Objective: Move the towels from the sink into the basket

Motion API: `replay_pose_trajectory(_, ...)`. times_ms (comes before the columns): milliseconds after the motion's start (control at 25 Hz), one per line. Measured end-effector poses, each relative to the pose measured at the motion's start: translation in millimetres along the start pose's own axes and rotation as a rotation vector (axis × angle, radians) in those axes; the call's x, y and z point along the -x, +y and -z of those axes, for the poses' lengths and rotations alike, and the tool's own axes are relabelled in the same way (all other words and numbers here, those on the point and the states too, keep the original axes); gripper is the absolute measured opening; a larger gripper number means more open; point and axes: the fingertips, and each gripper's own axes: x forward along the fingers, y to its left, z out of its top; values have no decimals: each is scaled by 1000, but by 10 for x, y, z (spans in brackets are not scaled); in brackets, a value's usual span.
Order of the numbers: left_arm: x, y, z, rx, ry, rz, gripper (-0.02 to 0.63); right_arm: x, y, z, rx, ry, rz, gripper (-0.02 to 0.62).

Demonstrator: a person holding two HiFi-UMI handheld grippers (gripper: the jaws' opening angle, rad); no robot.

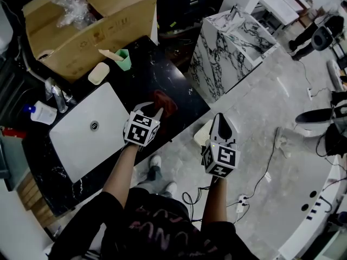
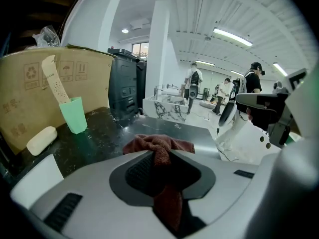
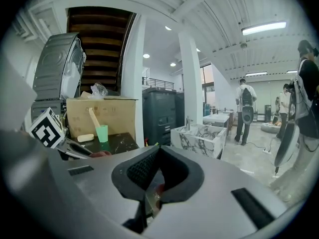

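While the left claw (image 1: 156,112) is clamped on the rust-red knitted towel (image 2: 158,144), the right claw (image 1: 220,118) hangs pressed together and empty, past the bench edge. The towel lies bunched just ahead of the left claw on the black marbled bench (image 1: 179,80), right of the white rectangular sink (image 1: 76,140). A pale thing (image 1: 201,135) beside the right claw is perhaps the basket.

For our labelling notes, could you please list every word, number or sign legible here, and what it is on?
Nothing reads clearly.
Cardboard box: printed symbols and characters, too blurred to read.
Shirt: pink lettering, unreadable.
Marker cubes: black-and-white squares only, no words.
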Motion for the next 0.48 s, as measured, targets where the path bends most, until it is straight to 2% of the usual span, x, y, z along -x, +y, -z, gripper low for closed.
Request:
replay_pose_trajectory(240, 192, -44, -212, 3, -87, 2, 98, 95, -15, -44, -3, -14, 5, 14)
replay_pose_trajectory(480, 307, -93, -383, -26, -134, 7, 97, 180, -89, -106, -9, -26, 34, 14)
